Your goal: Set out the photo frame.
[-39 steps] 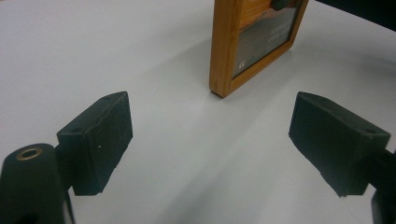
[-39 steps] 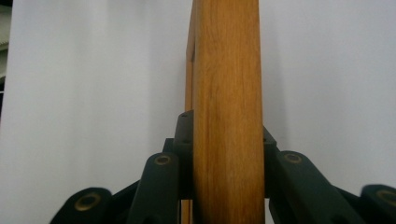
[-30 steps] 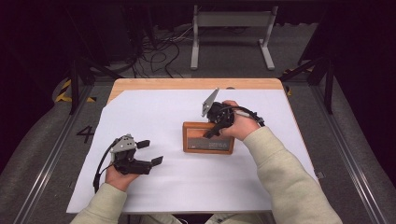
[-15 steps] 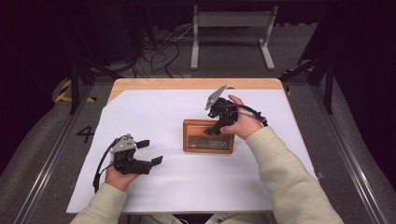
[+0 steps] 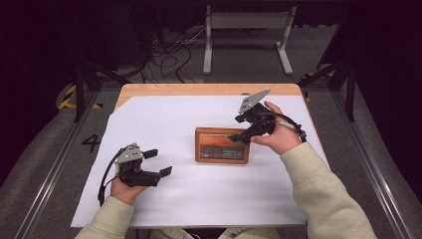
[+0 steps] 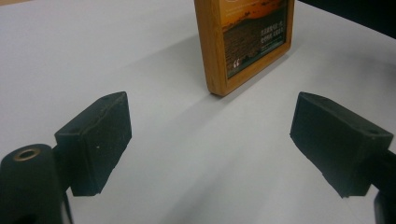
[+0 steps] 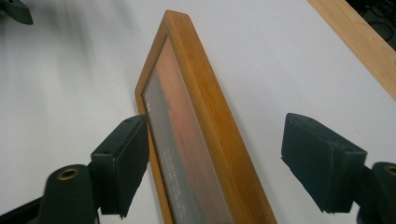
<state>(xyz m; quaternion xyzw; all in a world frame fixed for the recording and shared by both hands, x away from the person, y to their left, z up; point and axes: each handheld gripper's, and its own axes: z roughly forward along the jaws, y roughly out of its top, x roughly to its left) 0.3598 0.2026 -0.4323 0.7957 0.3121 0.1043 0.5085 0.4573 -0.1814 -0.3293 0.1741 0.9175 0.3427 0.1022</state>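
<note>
A wooden picture frame (image 5: 221,145) with an orange sunset picture lies flat on the white sheet near the table's middle. My right gripper (image 5: 239,137) hovers over the frame's right end, pointing down and left. Its jaws have just been opening and stand wide apart. In the right gripper view the frame (image 7: 196,140) runs between the pads of the right gripper (image 7: 224,163), and they do not press on it. My left gripper (image 5: 158,162) rests open at the front left, well clear of the frame. In the left gripper view the frame (image 6: 247,37) lies ahead of the left gripper (image 6: 215,140).
The white sheet (image 5: 164,124) covers most of the wooden table (image 5: 209,89), whose bare edge shows at the back. On the floor behind are a metal stand (image 5: 246,20) and tangled cables (image 5: 169,55). Metal rails run along both sides of the table.
My right gripper has opened its jaws and moved up and to the right, off the frame. The frame lies where it was. The left gripper has not moved.
</note>
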